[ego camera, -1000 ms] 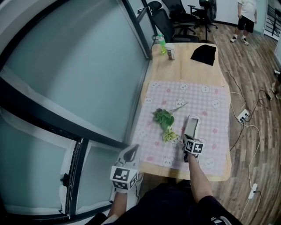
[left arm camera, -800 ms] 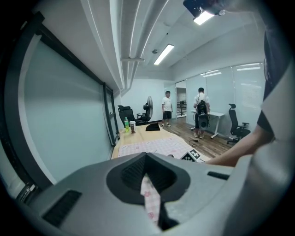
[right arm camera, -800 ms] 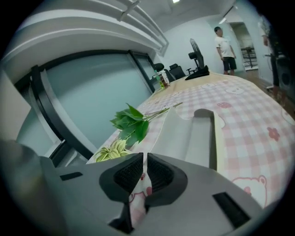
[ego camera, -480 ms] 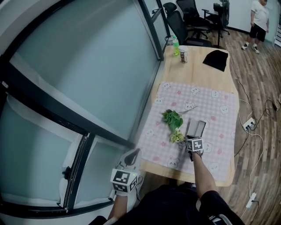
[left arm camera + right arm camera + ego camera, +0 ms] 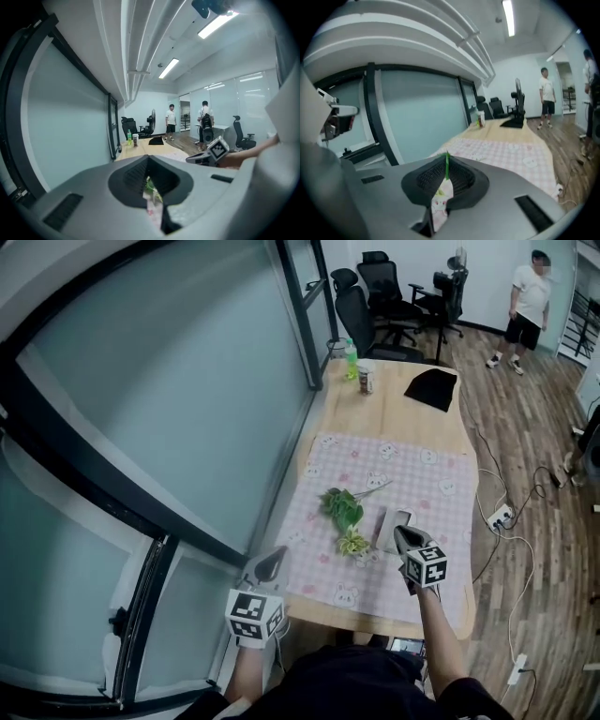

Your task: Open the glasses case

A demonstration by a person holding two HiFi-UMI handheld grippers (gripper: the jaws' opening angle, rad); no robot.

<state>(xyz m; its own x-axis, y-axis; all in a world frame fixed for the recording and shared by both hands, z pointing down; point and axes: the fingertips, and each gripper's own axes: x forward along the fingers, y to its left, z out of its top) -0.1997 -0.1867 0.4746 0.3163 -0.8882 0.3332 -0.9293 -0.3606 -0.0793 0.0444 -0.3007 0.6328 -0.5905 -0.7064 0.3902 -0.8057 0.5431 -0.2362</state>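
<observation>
The glasses case [image 5: 392,526] lies on the pink checked cloth [image 5: 422,474], right of a green plant sprig [image 5: 341,510]. A pale inside shows, so it looks open. My right gripper [image 5: 402,534] hovers above the case's near end, apart from it; its jaws are shut with nothing between them. The right gripper view shows only its own closed jaws [image 5: 445,174] over the cloth. My left gripper [image 5: 277,557] hangs off the table's near left edge, shut and empty. The right gripper [image 5: 210,153] also shows in the left gripper view.
The wooden table [image 5: 394,409] runs away from me along a glass wall [image 5: 169,409]. At its far end stand a green bottle [image 5: 349,346], a cup [image 5: 366,354] and a black item [image 5: 431,388]. Office chairs [image 5: 370,306] and a standing person [image 5: 525,301] are beyond. Cables and a power strip [image 5: 497,517] lie on the floor.
My right gripper has risen off the near end of the case and rolled. The case stays on the cloth. The left gripper has hardly moved.
</observation>
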